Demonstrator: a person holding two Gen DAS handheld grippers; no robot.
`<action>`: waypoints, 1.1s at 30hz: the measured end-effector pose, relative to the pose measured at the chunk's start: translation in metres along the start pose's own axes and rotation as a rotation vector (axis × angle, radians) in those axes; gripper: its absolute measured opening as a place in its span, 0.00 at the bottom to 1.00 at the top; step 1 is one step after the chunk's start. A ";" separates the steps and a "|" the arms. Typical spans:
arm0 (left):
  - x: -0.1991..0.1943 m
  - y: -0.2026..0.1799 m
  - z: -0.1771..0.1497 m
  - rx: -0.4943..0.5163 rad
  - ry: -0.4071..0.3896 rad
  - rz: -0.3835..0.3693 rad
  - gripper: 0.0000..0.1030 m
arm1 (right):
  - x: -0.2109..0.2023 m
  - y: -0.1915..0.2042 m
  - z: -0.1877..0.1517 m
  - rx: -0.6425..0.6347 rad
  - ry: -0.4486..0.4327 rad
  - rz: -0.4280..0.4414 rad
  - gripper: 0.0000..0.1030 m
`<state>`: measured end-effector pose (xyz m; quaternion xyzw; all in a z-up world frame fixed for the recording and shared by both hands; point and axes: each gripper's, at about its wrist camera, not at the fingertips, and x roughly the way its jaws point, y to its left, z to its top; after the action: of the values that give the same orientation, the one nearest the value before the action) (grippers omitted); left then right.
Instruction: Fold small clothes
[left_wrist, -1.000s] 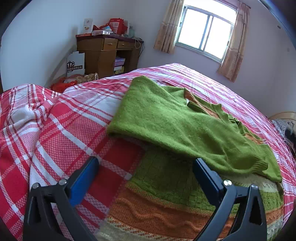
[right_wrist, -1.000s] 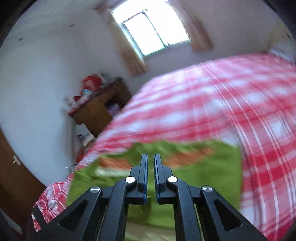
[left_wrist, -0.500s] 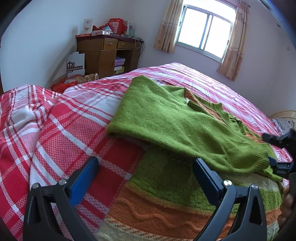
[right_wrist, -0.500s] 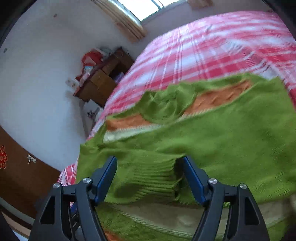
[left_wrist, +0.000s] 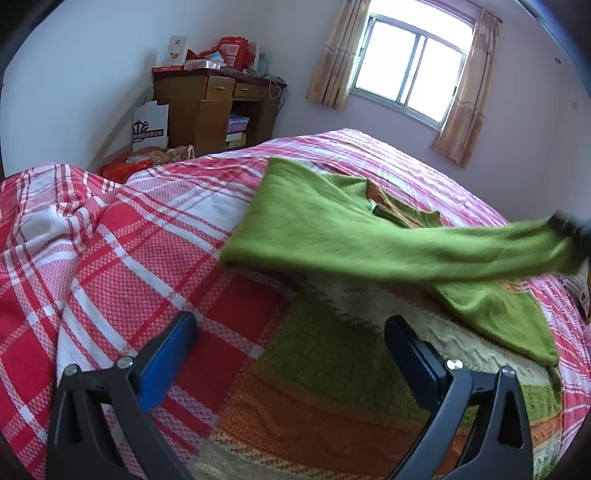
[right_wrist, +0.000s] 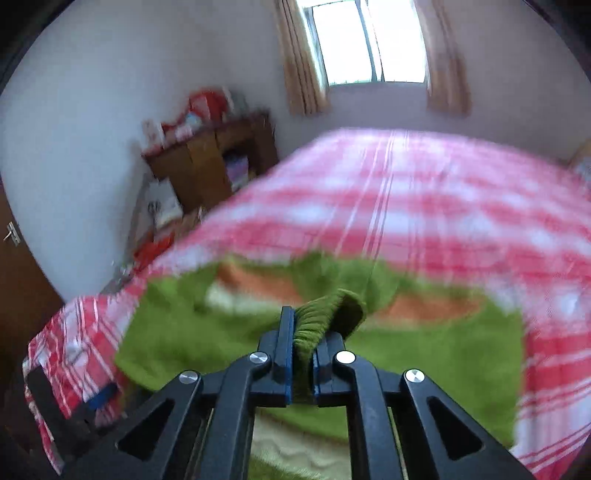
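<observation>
A bed (left_wrist: 110, 258) with a red, pink and white plaid cover filled the room. Against the pale wall (left_wrist: 92, 74) stood a wooden desk (left_wrist: 210, 107) piled with red boxes, a white bag (left_wrist: 149, 125) beside it. Daylight came through a window (left_wrist: 413, 88) flanked by beige curtains (left_wrist: 332, 59).

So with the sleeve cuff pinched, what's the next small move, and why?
Probably carry the sleeve back across the sweater body. The right gripper is shut on its cuff and the sleeve is stretched off to one side, while the left gripper hangs open.
</observation>
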<state>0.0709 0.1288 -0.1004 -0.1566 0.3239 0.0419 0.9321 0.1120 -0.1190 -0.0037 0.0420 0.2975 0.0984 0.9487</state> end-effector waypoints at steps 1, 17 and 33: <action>0.000 0.000 0.000 0.001 0.000 0.002 1.00 | -0.007 -0.002 0.009 -0.005 -0.036 -0.016 0.04; 0.001 -0.002 0.000 0.002 0.000 0.006 1.00 | 0.028 -0.084 -0.046 0.384 0.157 0.223 0.03; 0.000 -0.003 0.000 -0.002 -0.003 0.000 1.00 | 0.018 -0.036 -0.075 0.223 0.150 0.206 0.82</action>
<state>0.0720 0.1264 -0.0997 -0.1573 0.3224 0.0426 0.9325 0.0896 -0.1491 -0.0807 0.1698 0.3709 0.1645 0.8981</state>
